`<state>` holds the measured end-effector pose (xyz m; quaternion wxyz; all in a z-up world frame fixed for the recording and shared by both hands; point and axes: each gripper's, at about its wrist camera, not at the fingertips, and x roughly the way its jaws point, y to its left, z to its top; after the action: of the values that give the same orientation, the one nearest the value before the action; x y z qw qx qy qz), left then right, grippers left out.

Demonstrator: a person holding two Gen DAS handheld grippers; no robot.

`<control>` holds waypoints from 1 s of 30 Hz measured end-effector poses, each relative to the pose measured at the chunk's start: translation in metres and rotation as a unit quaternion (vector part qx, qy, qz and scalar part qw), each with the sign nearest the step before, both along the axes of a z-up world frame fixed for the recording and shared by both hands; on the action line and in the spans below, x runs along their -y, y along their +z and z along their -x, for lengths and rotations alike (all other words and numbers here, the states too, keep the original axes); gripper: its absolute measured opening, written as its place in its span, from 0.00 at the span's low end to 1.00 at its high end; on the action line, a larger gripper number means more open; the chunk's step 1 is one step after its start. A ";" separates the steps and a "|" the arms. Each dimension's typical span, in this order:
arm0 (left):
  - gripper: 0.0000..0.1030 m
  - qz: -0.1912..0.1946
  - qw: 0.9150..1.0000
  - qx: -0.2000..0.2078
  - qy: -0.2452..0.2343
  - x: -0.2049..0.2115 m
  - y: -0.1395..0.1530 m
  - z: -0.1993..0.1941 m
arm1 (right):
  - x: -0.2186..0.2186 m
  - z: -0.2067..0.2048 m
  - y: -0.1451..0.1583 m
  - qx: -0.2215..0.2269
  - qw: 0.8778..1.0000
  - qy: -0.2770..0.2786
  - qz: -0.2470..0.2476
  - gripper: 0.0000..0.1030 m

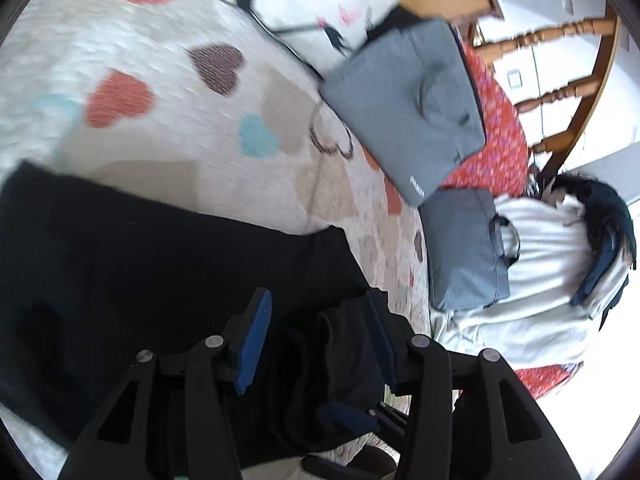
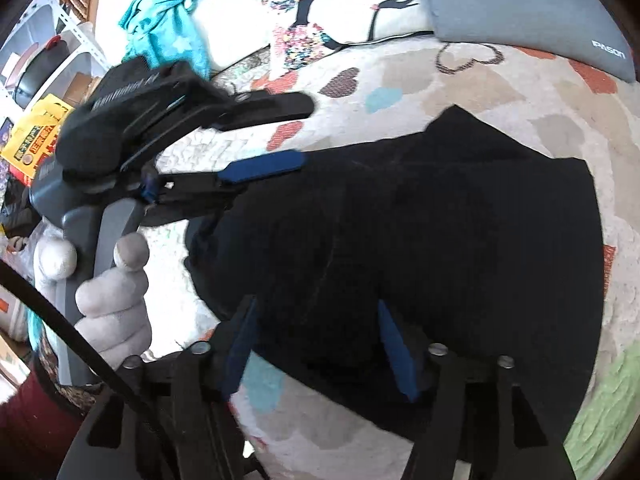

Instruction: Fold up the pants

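Observation:
Black pants (image 1: 132, 252) lie folded on a heart-patterned quilt (image 1: 160, 92); they also show in the right wrist view (image 2: 460, 240). My left gripper (image 1: 316, 308) is open, its blue pads spread over the pants' bunched near edge. In the right wrist view the left gripper (image 2: 276, 140) reaches in from the left over the pants' left edge, held by a gloved hand (image 2: 116, 304). My right gripper (image 2: 316, 320) is open just above the pants' near edge, holding nothing.
Two grey laptop bags (image 1: 404, 104) (image 1: 468, 248) and a white garment (image 1: 540, 280) lie on the bed's right side. A printed pillow (image 2: 340, 12) and turquoise cloth (image 2: 168, 16) sit at the head. A wooden chair (image 1: 560, 64) stands beyond the bed.

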<state>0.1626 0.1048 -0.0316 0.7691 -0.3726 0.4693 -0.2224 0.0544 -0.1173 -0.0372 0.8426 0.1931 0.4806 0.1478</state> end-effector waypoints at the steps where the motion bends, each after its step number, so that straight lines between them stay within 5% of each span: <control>1: 0.45 -0.001 1.000 0.003 0.009 -0.007 0.002 0.008 | -0.003 -0.002 0.005 0.002 1.000 0.003 -0.002 0.66; 5: 0.45 -0.017 0.999 0.009 0.034 -0.029 0.008 0.036 | 0.002 0.011 0.030 0.017 0.999 0.006 -0.036 0.66; 9: 0.45 -0.017 0.999 0.011 0.050 -0.043 0.006 0.066 | 0.023 0.001 0.040 0.010 0.995 -0.056 -0.077 0.59; 20: 0.52 -0.045 0.991 0.021 0.125 -0.096 0.015 0.123 | 0.019 -0.062 -0.048 -0.113 0.959 -0.131 -0.225 0.57; 25: 0.58 -0.028 0.980 -0.010 0.195 -0.141 -0.009 0.134 | 0.003 -0.070 -0.030 -0.126 0.974 -0.100 -0.161 0.57; 30: 0.58 -0.020 0.979 -0.034 0.198 -0.144 -0.035 0.132 | -0.022 -0.084 0.001 -0.119 0.985 -0.052 -0.111 0.61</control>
<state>0.0306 0.2493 -0.0663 0.7889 -0.4498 0.4164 -0.0432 0.1382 -0.0957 -0.0361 0.7595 0.3262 0.5470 0.1325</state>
